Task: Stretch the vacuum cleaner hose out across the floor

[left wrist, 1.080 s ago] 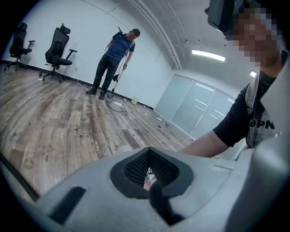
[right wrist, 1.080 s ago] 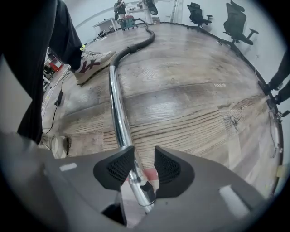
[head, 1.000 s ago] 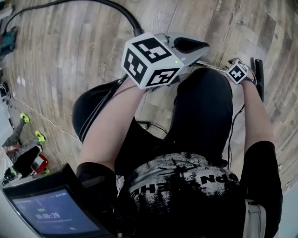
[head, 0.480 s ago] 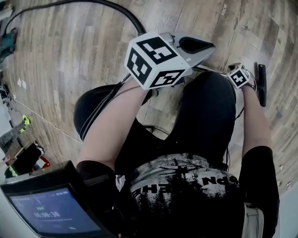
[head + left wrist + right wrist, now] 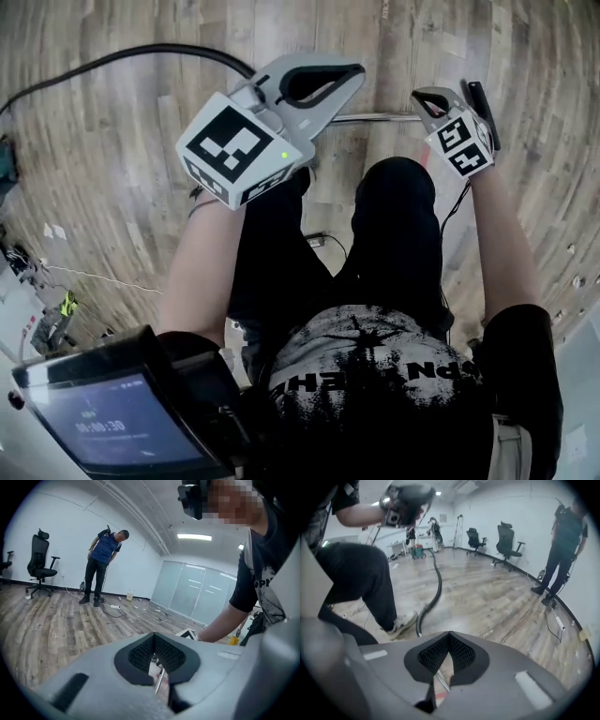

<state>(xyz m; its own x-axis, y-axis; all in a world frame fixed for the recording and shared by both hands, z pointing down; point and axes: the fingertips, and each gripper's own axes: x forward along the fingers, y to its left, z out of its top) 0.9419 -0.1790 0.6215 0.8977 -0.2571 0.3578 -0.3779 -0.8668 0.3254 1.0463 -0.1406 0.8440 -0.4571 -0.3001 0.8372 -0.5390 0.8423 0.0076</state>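
Apparently nearly done: the hose (image 5: 439, 584) curves across the floor (image 5: 487, 588) away from the shoe (image 5: 401, 622), left tool (image 5: 153, 639) and right tool (image 5: 449, 638) both closed on nothing, so straightening it further means opening one first.

Matt grey plastic on the left tool (image 5: 153, 638) and right tool (image 5: 449, 637), with black pads (image 5: 436, 653) mesh-textured and rough. Between the tools there's a glossy metal tube (image 5: 370, 118). Beyond the left tool, a dull-sheened black hose (image 5: 141, 54) on a matt wood-plank floor (image 5: 112, 141).
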